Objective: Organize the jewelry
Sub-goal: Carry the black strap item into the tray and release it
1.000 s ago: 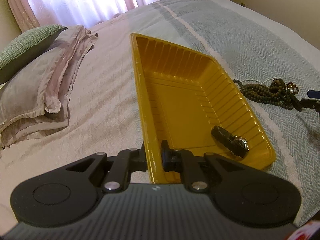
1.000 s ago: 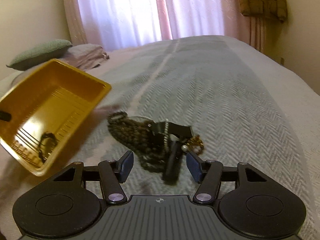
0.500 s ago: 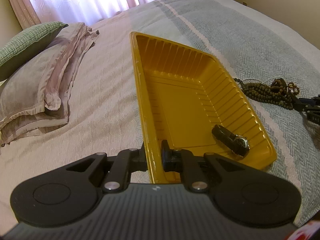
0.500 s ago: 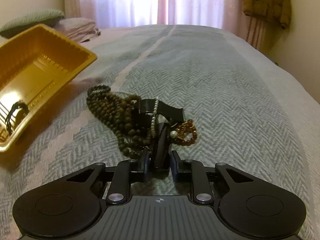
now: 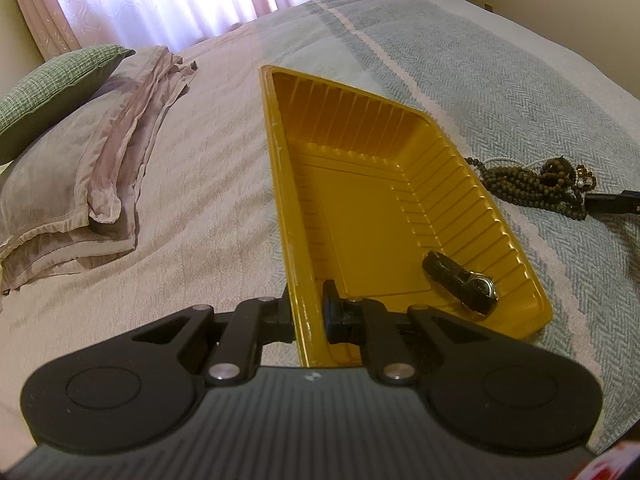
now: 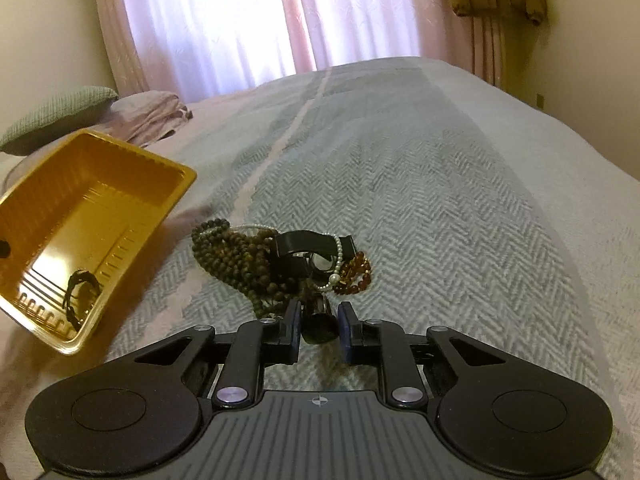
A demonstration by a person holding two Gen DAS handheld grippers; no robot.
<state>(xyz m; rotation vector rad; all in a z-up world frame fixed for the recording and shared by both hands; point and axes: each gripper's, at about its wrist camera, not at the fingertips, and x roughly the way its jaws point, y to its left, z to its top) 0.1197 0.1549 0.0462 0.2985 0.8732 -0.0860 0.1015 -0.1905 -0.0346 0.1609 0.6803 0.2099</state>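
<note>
Jewelry pile [image 6: 280, 264] lies on the grey herringbone bedspread [image 6: 440, 200], just ahead of your right gripper [image 6: 319, 330], at 12 o'clock in the right wrist view. From the left wrist view the same pile sits at 3 o'clock, beside the yellow tray's [image 5: 280, 184] right wall but apart from it.

Largest first: the bedspread fills both views. Pillows [image 5: 72, 168] are stacked at 9 o'clock in the left view, a green cushion [image 5: 48, 92] on top of them. Pink curtains [image 6: 224, 24] hang at 12 o'clock.

The yellow tray is tilted, one long edge lifted. Your left gripper [image 5: 308, 316] is clamped on the tray's near rim, one finger outside the wall, one inside. A black wristwatch [image 5: 460, 286] lies in the tray's low near corner, at 4 o'clock in the left view.

In the pile: dark brown bead strands [image 6: 236, 256] on the left, a second black watch [image 6: 312, 254] in the middle, a pearl string [image 6: 338, 264] draped over it, amber beads [image 6: 356, 274] on the right.

Your right gripper's jaws have just been closing. They now stand narrow, with the black watch strap's end [image 6: 319, 320] between the pads; whether the pads press it, you cannot tell from here.
</note>
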